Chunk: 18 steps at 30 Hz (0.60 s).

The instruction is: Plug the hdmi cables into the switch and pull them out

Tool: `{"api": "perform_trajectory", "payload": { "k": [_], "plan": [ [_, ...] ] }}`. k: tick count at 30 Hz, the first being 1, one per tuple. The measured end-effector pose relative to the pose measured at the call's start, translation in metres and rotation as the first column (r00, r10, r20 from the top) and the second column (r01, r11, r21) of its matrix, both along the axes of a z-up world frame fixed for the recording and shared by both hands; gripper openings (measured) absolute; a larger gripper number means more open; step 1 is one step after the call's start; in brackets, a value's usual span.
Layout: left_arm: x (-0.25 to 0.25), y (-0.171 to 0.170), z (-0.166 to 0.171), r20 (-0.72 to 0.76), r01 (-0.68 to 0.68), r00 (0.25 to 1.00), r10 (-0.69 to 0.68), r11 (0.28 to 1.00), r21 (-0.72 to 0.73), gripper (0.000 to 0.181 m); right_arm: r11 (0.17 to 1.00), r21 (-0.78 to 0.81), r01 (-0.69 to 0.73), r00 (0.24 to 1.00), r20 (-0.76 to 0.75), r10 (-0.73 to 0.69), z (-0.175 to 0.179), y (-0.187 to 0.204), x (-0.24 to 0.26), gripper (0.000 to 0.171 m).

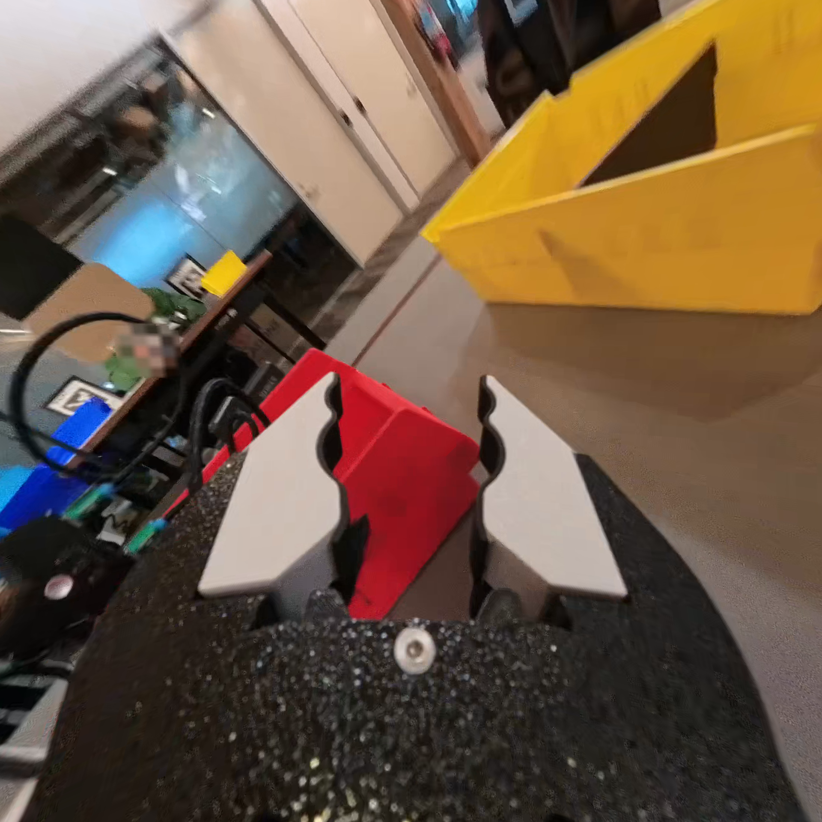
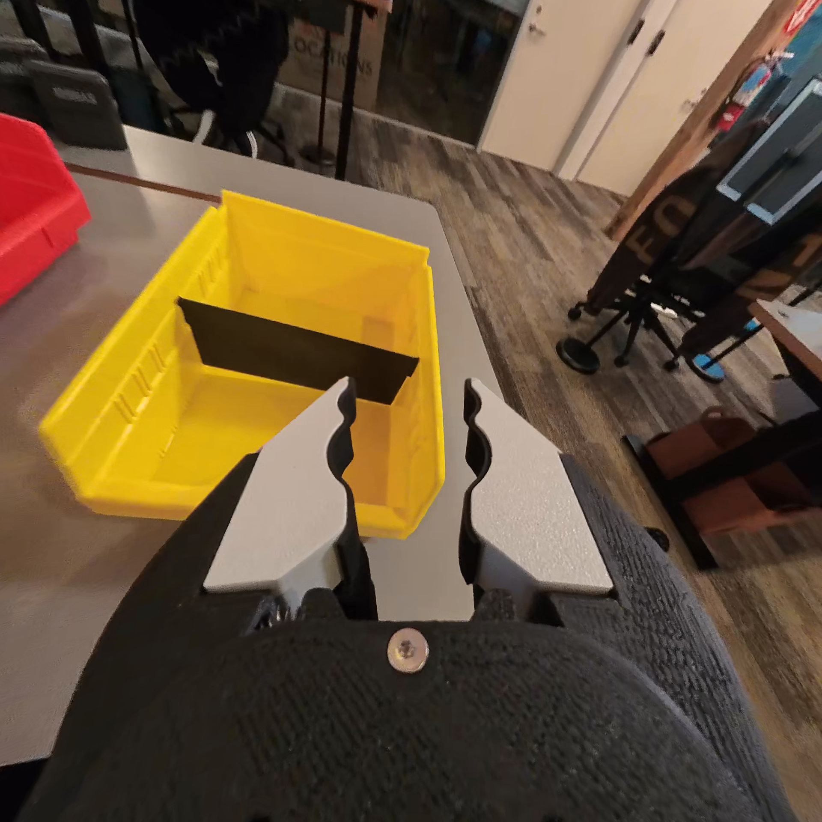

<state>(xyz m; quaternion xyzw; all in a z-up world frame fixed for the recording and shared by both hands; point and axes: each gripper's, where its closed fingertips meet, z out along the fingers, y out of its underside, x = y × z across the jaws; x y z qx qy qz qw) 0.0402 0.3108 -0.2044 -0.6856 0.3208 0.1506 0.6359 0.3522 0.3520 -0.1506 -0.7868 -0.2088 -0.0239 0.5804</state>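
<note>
- Two hand-held grippers, left hand-held gripper (image 1: 409, 409) and right hand-held gripper (image 2: 409, 400), are mine: both gape, empty.
- I see black HDMI cables (image 1: 209, 427) left of my left one, nearer; their long axis is unclear and no switch shows.
- I judge my right one idle over the yellow plastic bin (image 2: 147, 391).

— How many bins stand on the desk (image 2: 66, 556)?
— Two: one yellow bin (image 2: 147, 445) and one red bin (image 2: 31, 213), the red one well to the left of the yellow one.
— Does the yellow bin hold anything?
— One black divider (image 2: 293, 347) crosses it, which makes two compartments.
— And the tongs?
— Two pairs: the left tongs (image 1: 411, 387), low beside the red bin, and the right tongs (image 2: 409, 387), over the yellow bin's near corner. Each pair has two grey fingers (image 2: 284, 502).
— Any cables?
— Black cables (image 1: 26, 400) loop at the far side of the red bin from the yellow bin; their number cannot be told, perhaps two or three.
</note>
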Motion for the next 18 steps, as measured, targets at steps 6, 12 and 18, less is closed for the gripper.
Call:
{"api": "perform_trajectory", "payload": {
  "k": [6, 12, 18],
  "plan": [
    [-0.015, 0.021, -0.033, -0.145, 0.006, 0.987, -0.074, 0.905, -0.425, 0.059, 0.987, 0.009, -0.163, 0.987, 0.001, 0.163, 0.004, -0.01, -0.029, 0.048],
    [-0.057, 0.007, -0.054, -0.446, -0.136, 0.89, -0.092, 0.881, -0.453, 0.03, 0.978, -0.007, -0.209, 0.978, 0.021, 0.21, 0.0, -0.013, -0.037, 0.047],
    [-0.087, -0.059, -0.055, -0.425, -0.082, 0.891, -0.158, 0.866, -0.494, 0.032, 0.972, 0.001, -0.234, 0.972, -0.004, 0.234, 0.002, -0.017, -0.036, 0.047]
  ]
}}
